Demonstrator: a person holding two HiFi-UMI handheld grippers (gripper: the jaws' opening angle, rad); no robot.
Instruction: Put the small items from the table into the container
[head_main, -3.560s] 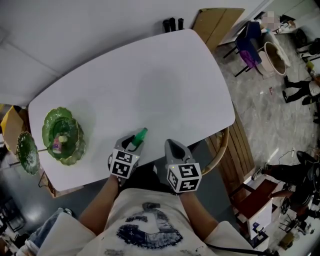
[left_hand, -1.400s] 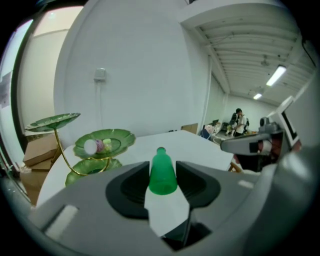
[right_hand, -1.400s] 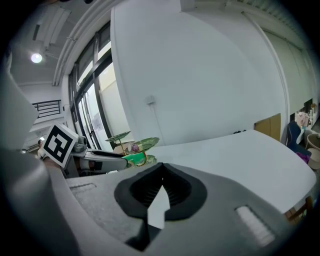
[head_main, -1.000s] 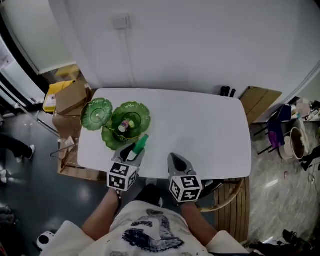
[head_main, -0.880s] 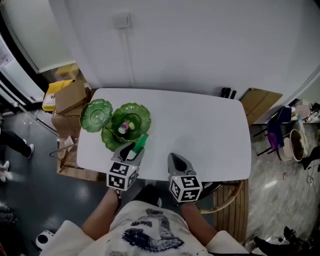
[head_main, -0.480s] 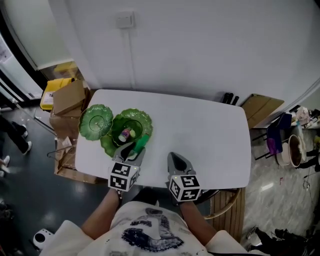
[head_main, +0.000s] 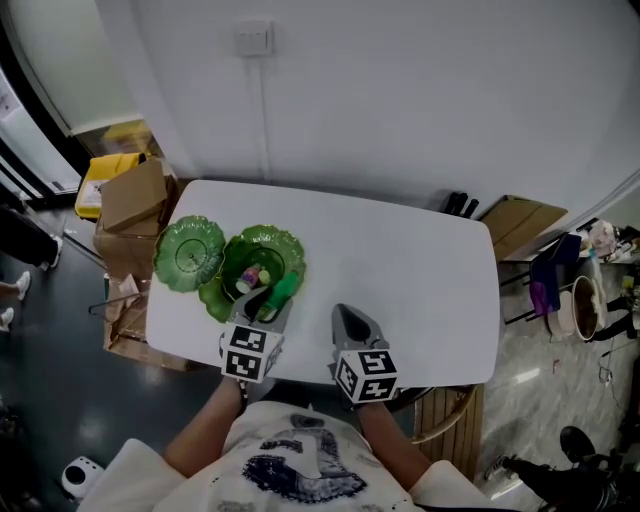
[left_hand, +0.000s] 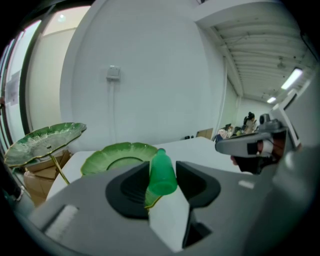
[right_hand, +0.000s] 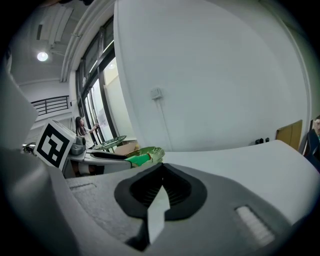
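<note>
A green leaf-shaped tiered dish (head_main: 282, 250) stands at the left end of the white table (head_main: 410, 270), with small items (head_main: 252, 276) lying in its bowl. My left gripper (head_main: 266, 303) is shut on a small green bottle (head_main: 281, 293), whose cap end hangs over the dish's near rim. In the left gripper view the green bottle (left_hand: 161, 173) stands between the jaws, in front of the dish (left_hand: 120, 155). My right gripper (head_main: 344, 322) is shut and holds nothing, over the table's front edge. In the right gripper view its jaws are pressed together with nothing between them.
The dish's upper leaf plate (head_main: 188, 252) sticks out past the table's left end. Cardboard boxes (head_main: 130, 195) and a yellow box (head_main: 98, 184) stand on the floor to the left. A wooden chair (head_main: 448, 408) sits at the table's front right corner.
Both grippers have drifted toward the dish. The green bottle, earlier short of the rim, now reaches over it. The jaws have not changed.
</note>
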